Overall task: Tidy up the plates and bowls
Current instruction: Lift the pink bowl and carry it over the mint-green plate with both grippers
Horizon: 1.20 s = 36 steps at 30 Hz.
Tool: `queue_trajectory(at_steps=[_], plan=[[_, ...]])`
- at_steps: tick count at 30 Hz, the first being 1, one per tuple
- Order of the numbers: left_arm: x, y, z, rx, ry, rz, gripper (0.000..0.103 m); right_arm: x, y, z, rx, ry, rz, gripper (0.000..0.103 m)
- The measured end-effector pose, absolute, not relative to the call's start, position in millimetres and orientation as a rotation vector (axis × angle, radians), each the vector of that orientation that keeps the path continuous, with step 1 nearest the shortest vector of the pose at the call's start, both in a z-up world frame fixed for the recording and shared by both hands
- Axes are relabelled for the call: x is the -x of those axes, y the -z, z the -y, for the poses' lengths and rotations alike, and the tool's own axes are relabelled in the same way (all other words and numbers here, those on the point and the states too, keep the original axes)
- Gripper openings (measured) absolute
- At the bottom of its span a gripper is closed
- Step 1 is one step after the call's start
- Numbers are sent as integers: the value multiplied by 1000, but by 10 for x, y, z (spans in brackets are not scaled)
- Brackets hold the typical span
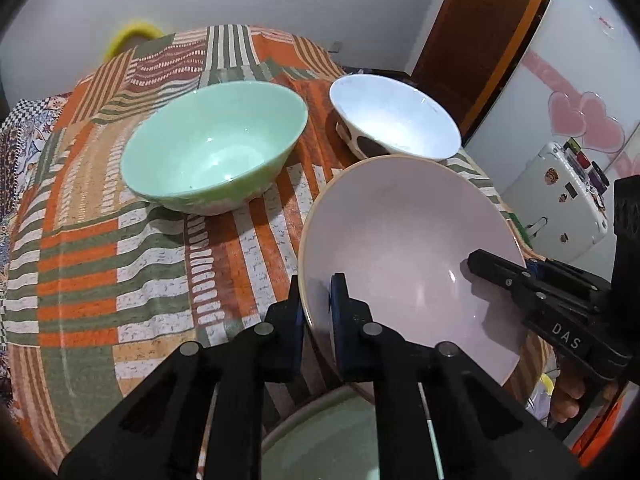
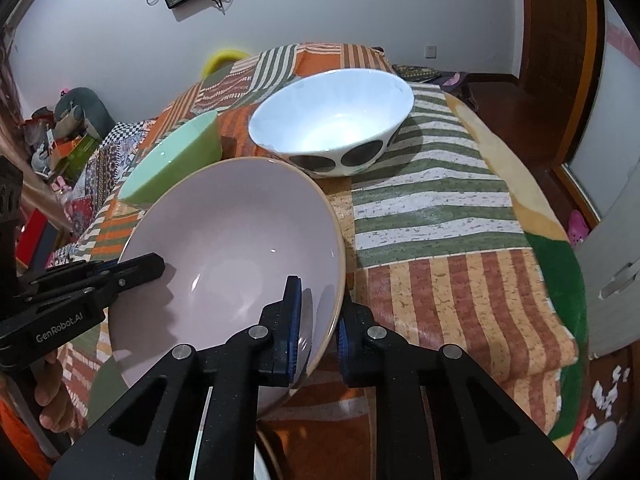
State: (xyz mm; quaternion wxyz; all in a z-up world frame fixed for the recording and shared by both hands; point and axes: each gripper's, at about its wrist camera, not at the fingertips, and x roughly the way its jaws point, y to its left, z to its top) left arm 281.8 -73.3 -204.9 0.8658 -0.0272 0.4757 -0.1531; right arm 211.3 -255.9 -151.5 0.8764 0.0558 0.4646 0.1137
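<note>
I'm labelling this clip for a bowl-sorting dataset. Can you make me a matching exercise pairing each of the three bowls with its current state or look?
Column 1:
1. pink bowl
2. green bowl
3. white bowl

Column 2:
A. resting on the striped cloth, far left
B. dark spots on its outer wall
C. tilted, rim pinched by the left gripper and right gripper

Pairs: 1-C, 2-A, 3-B

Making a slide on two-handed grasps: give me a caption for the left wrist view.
Both grippers, left and right, clamp opposite rims of a tilted pink bowl above the striped cloth.
</note>
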Motion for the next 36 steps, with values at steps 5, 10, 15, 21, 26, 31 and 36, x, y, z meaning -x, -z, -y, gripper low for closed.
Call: queue_trajectory(at_steps=[5,10,15,21,26,31,36], plan=[[-2642,1834,688,54,319,-955,11,-2011,1348,2517,-111,-247,-937,14],[-2426,1595,607,60,317,-913,11,-1848,1141,2436,-101,-264,-892,14],[-2164,1359,487,65,309,-869,11,-1692,972,2334,-93,-284,-851,14],[-1813,1144,291,82,292,-828,11,-1492,814,2179,-76,-315,-812,14],[-1537,1049,97,89,264,-809,11,-1375,773,2007,-58,-345,-799,14],[-1272,1022,-157,102,218,-805,11,-1275,790,1763,-41,-390,-801,14],[-1097,1083,-433,118,175,-817,11,-1190,855,1504,-16,-440,-814,14]])
